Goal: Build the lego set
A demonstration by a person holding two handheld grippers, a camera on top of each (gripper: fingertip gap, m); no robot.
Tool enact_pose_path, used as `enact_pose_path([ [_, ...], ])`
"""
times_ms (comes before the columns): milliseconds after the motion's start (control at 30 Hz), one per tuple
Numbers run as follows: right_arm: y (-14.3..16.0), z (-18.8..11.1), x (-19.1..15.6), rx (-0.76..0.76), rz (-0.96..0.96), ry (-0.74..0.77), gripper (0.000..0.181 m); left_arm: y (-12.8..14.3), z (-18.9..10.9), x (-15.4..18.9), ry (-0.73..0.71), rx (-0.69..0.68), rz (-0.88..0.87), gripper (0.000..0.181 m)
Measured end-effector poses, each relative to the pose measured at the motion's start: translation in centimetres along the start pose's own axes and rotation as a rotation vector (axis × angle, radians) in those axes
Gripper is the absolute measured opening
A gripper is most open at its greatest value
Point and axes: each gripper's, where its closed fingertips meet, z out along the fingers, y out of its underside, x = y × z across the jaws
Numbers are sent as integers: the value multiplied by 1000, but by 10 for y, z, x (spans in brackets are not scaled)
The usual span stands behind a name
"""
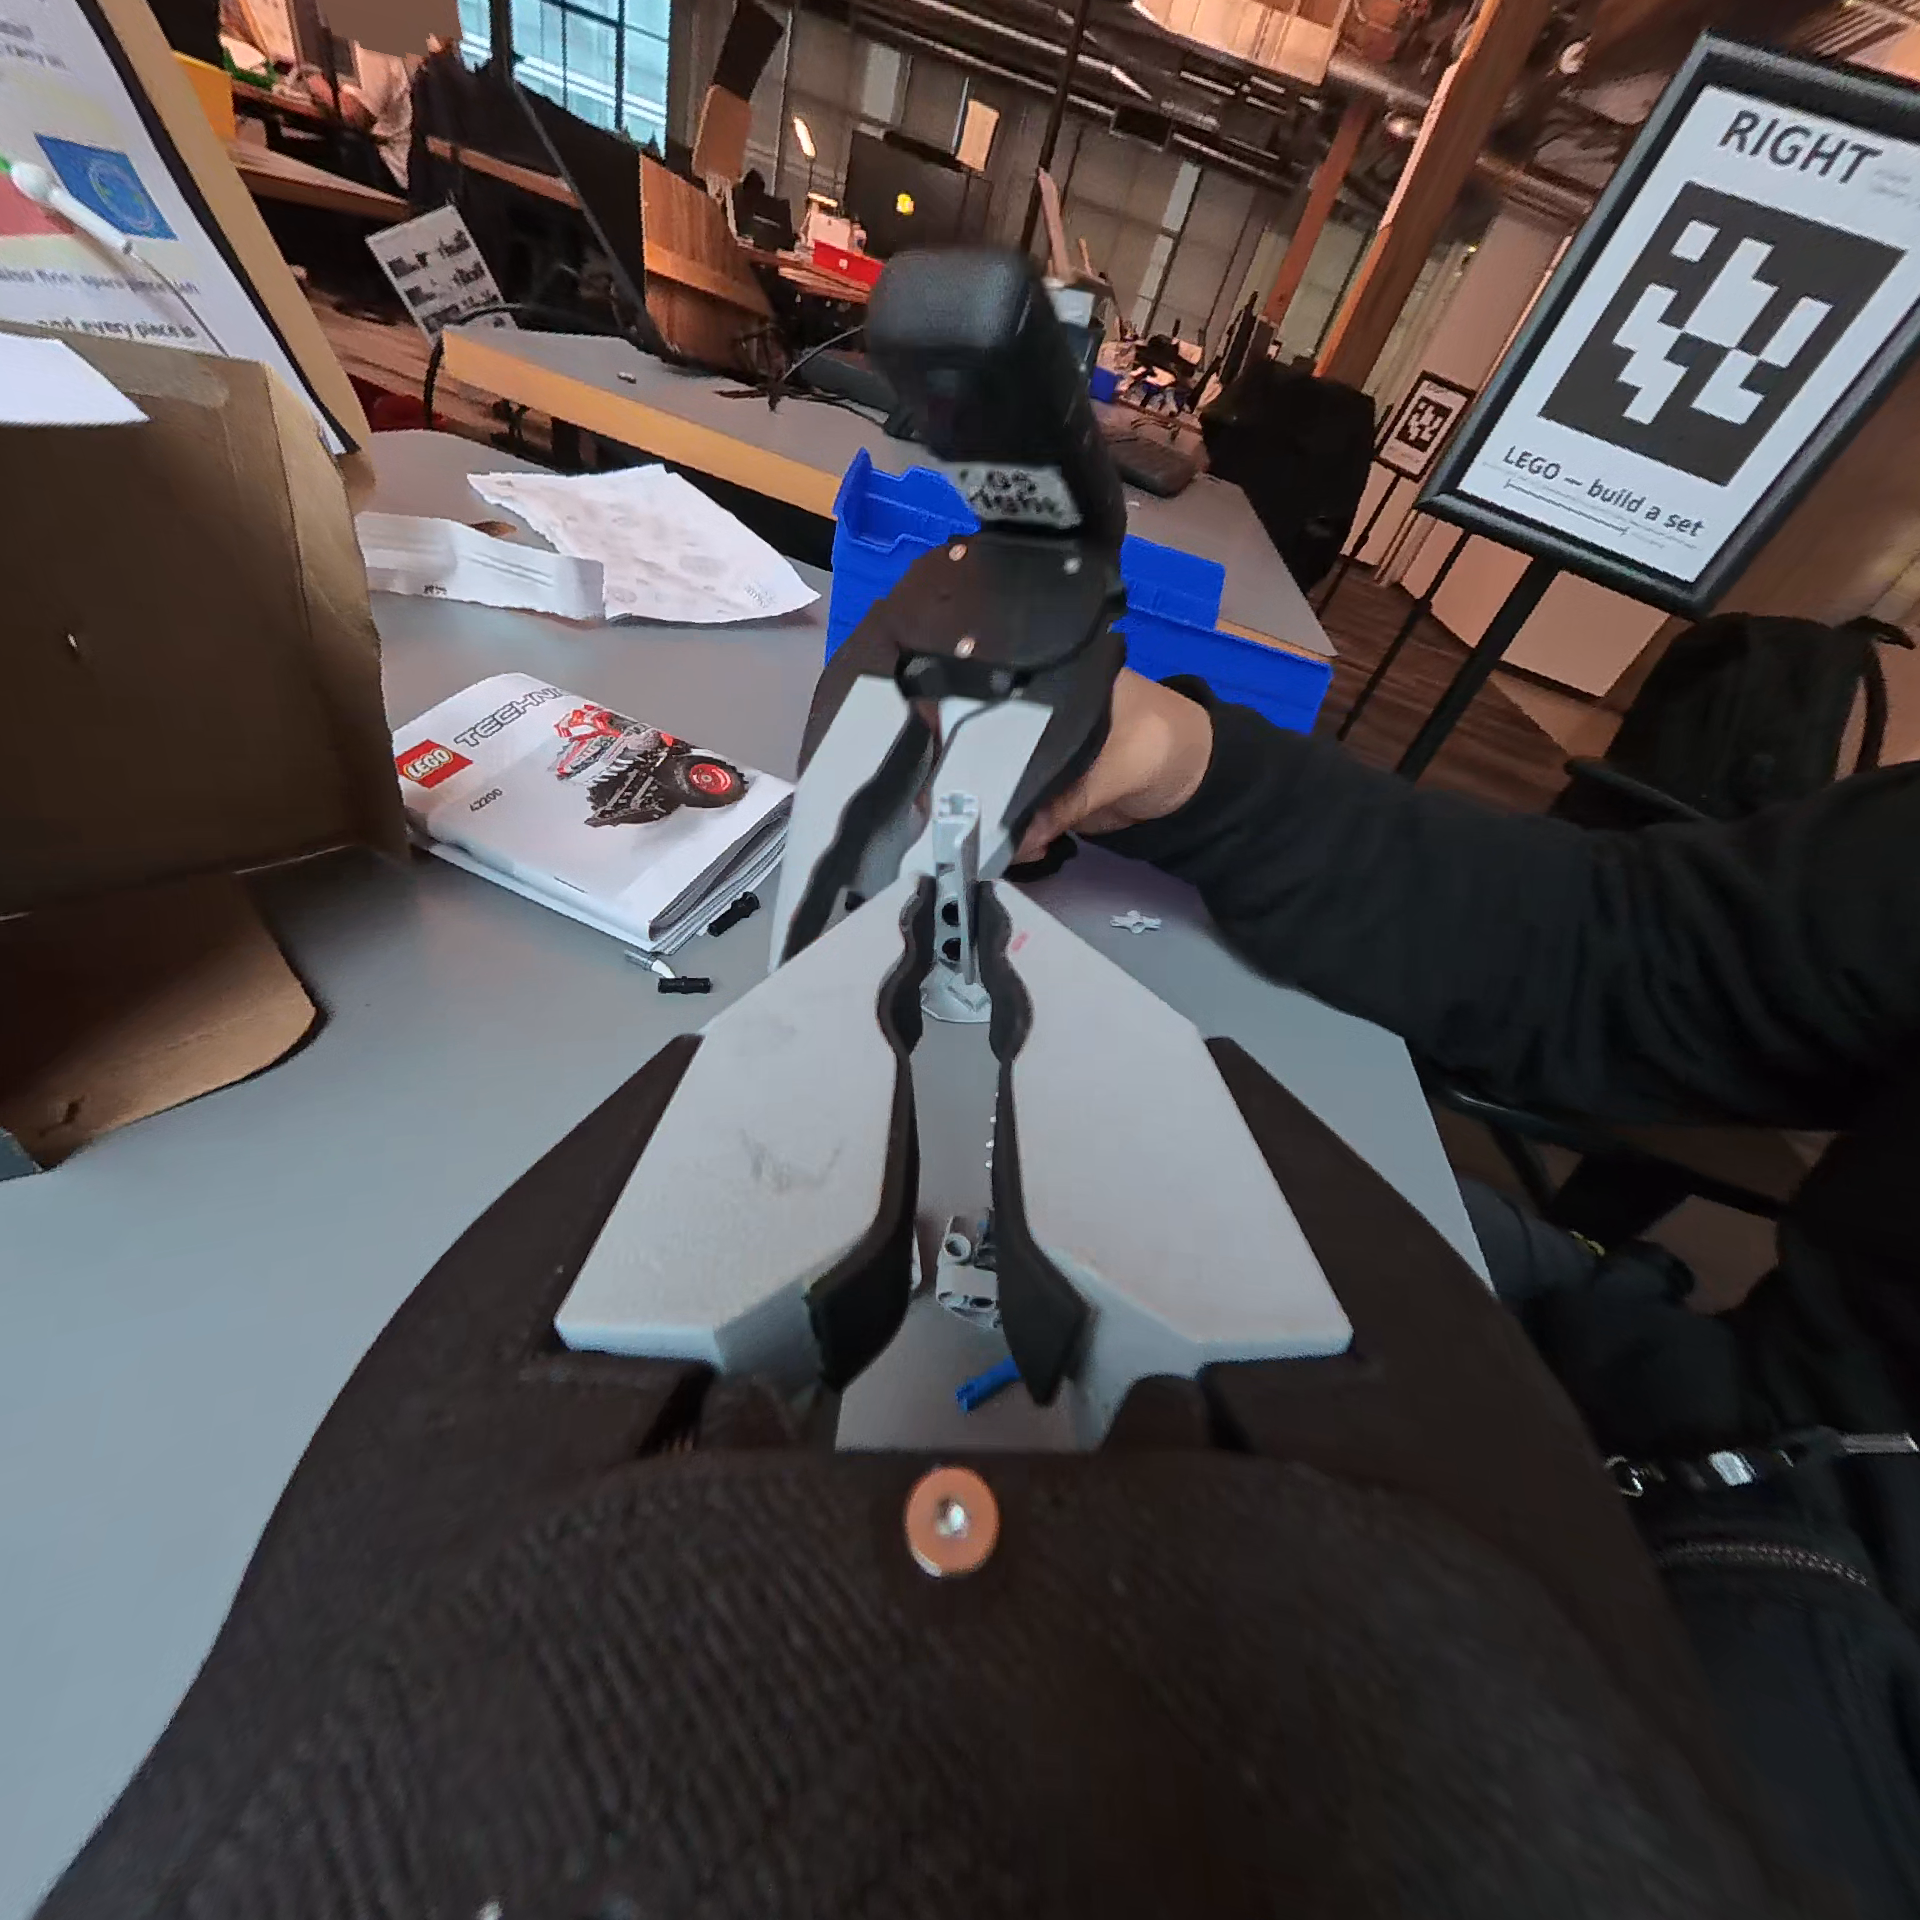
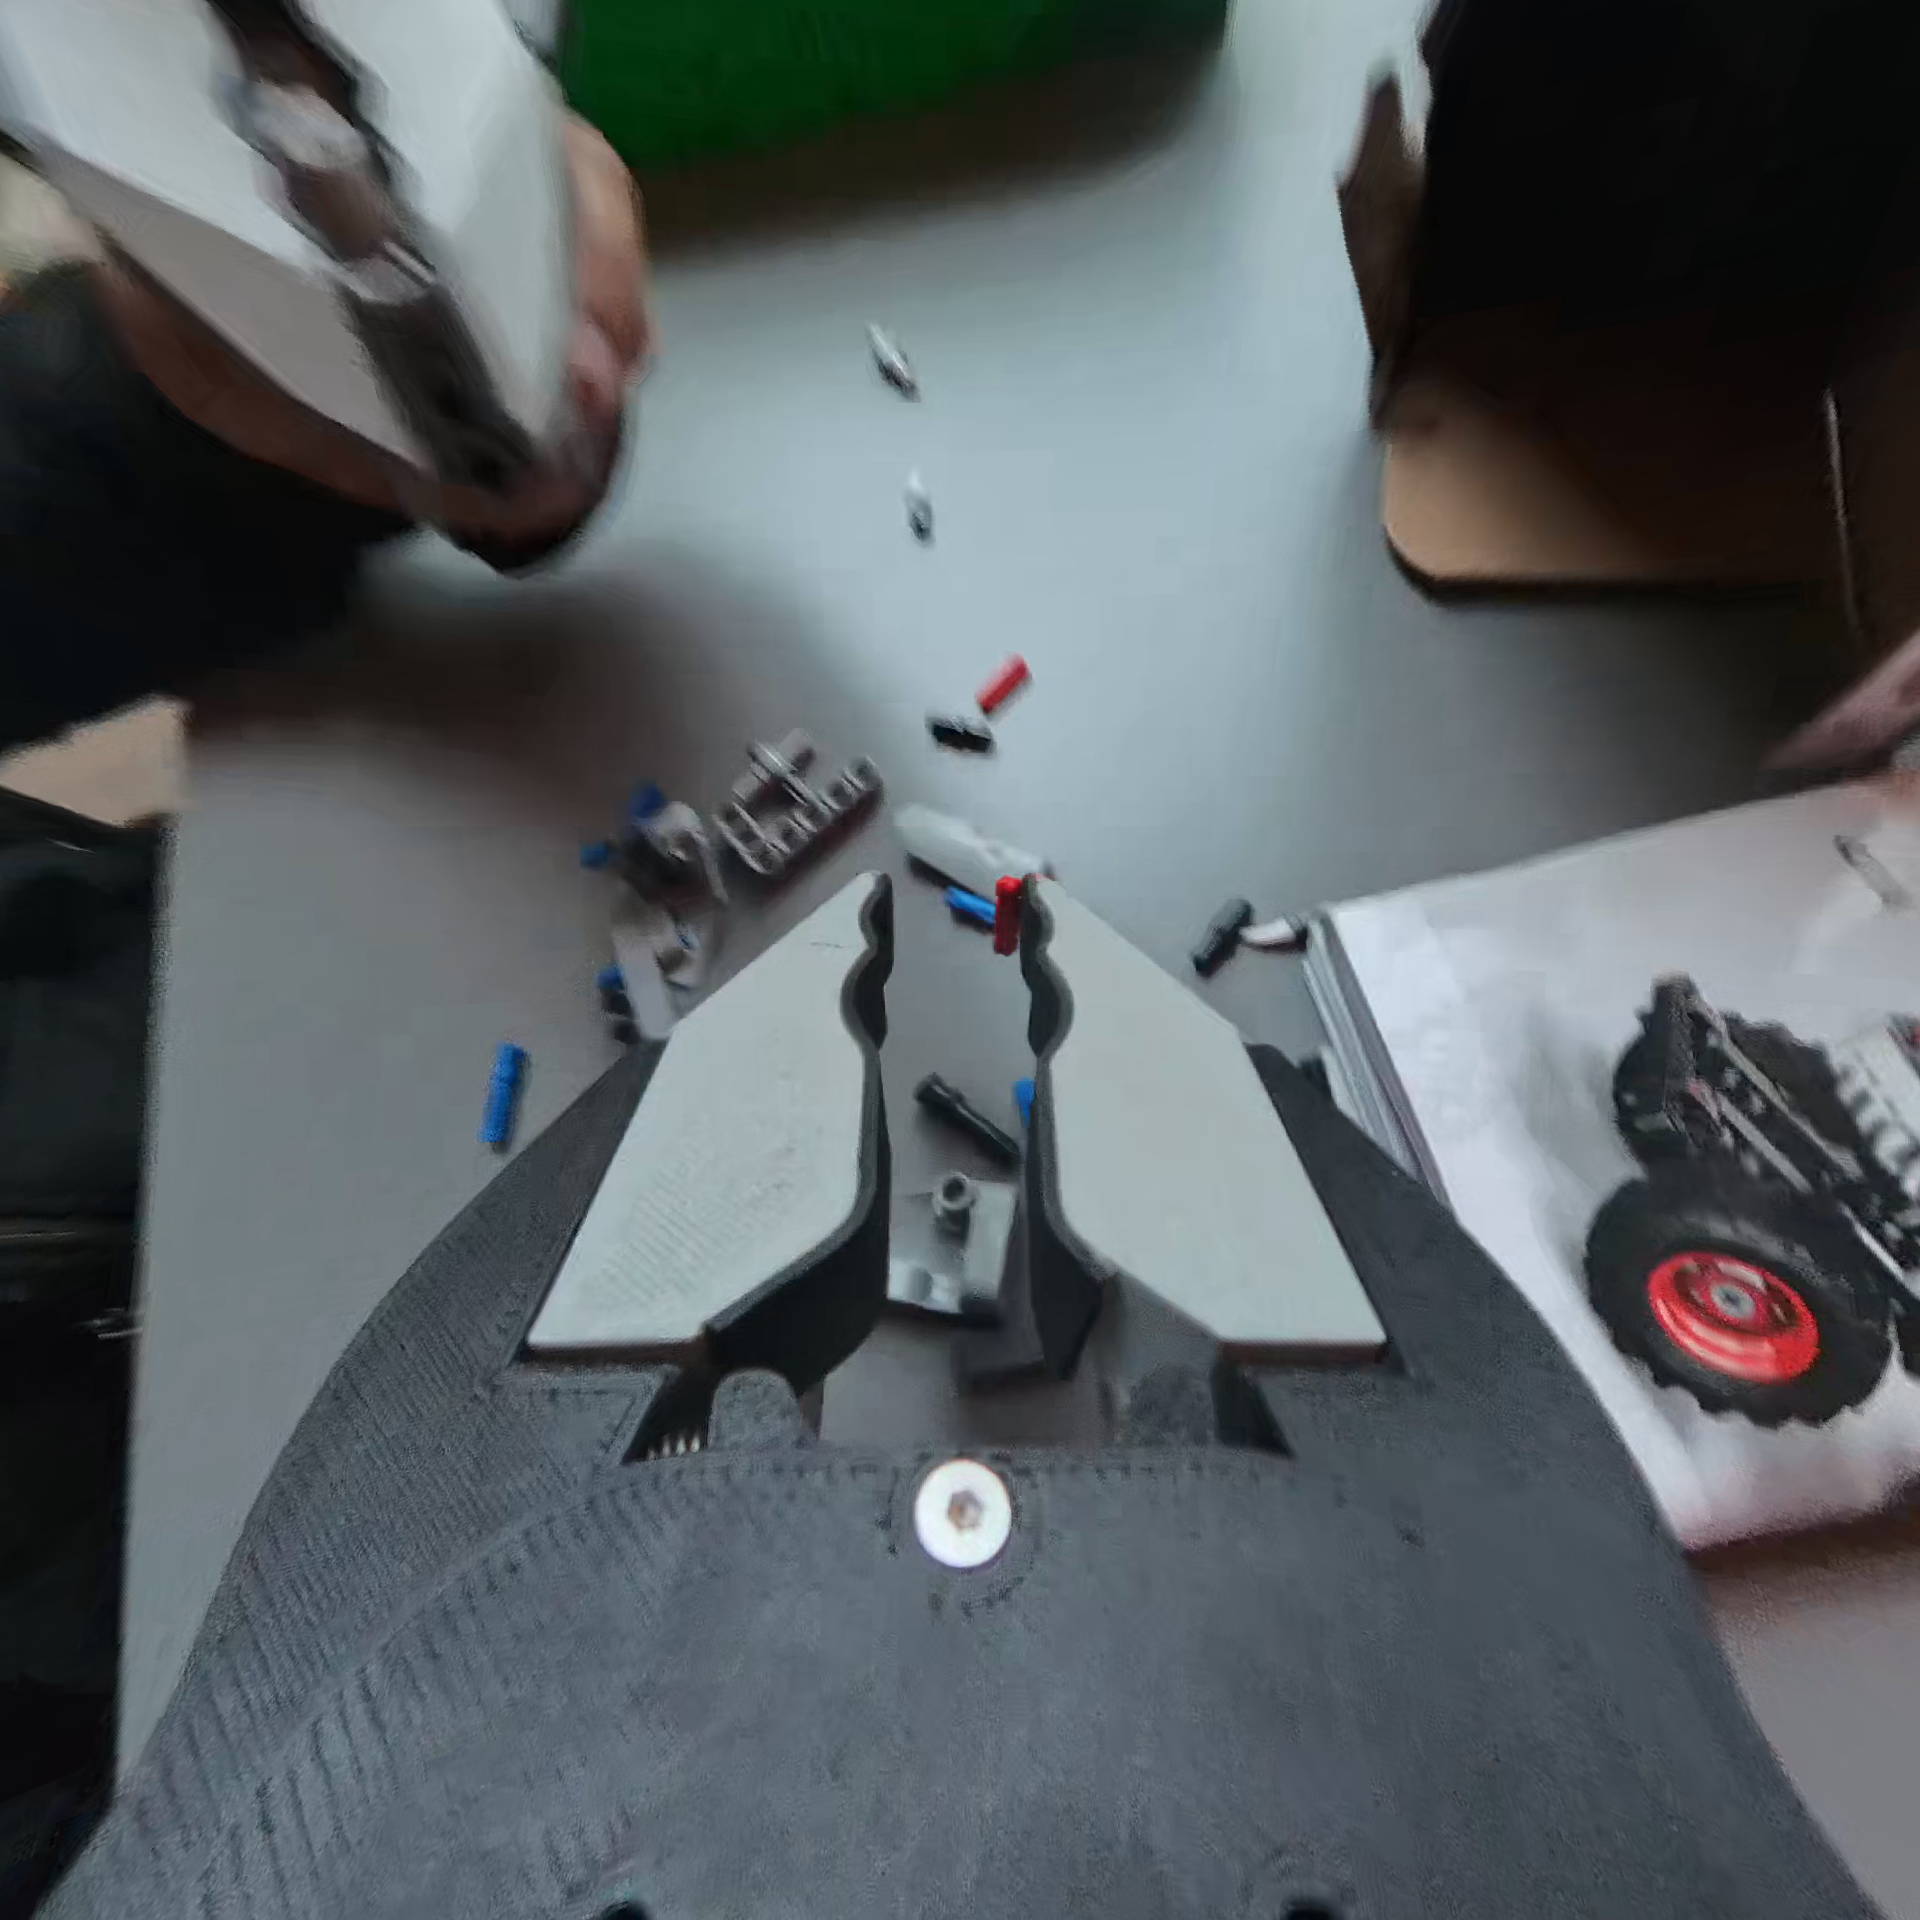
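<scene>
My left gripper [image 1: 951, 935] is pinched on a light grey, holed Lego beam [image 1: 954, 914] that stands upright at twelve o'clock, so its free top end is offered for joining. My right gripper [image 2: 956, 899] hangs over the grey counter [image 2: 1143, 520] with its jaws spread and a small red peg [image 2: 1006, 914] against the inner face of its right fingertip; I cannot tell whether it is gripped. Past its tips, from ten to twelve o'clock, loose blue, black and grey Lego pieces [image 2: 790, 800] lie scattered within reach, and the white instruction booklet [image 2: 1558, 1143] sits at three o'clock for reference.

Print on booklet [image 1: 592, 800], framed sign [image 1: 1704, 332].
</scene>
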Motion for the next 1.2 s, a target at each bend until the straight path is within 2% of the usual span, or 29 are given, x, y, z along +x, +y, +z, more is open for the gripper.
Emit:
enact_pose_path([
  [67, 24, 6, 14, -151, -13, 93, 22, -1, -2, 3, 27, 1, -1, 5],
  [100, 26, 7, 17, -167, -29, 118, 22, -1, -2, 5, 38, -4, 0, 5],
  [200, 26, 5, 11, -164, -33, 86, 26, 2, -1, 8, 56, -23, 2, 5],
  [300, 7, 3, 2, -49, -46, 35, 30, 8, 1, 6, 50, -57, -3, 5],
  [400, 29, 6, 10, -171, -55, 71, 31, 11, 2, 6, 56, -71, -11, 5],
  [467, 26, 2, 17, -179, -123, 142, 26, 14, 3, 4, 47, -86, -11, 5],
  [533, 11, -4, 14, -106, -223, 182, 27, 15, 3, 3, 48, -90, -16, 5],
  [667, -25, -17, -17, 105, -318, 88, 35, 17, 4, 4, 61, -100, -41, 5],
  [767, -52, -30, -45, 292, -307, -46, 22, 21, 7, 8, 85, -124, -42, 5],
  [833, -61, -36, -61, 366, -291, -141, 21, 25, 10, 10, 81, -145, -14, 5],
  [1000, -51, -22, -68, 293, -314, -166, 5, 32, 14, 12, 66, -185, 29, 5],
  [1200, -55, -22, -65, 300, -263, -168, 4, 28, 13, 11, 65, -157, 7, 10],
])
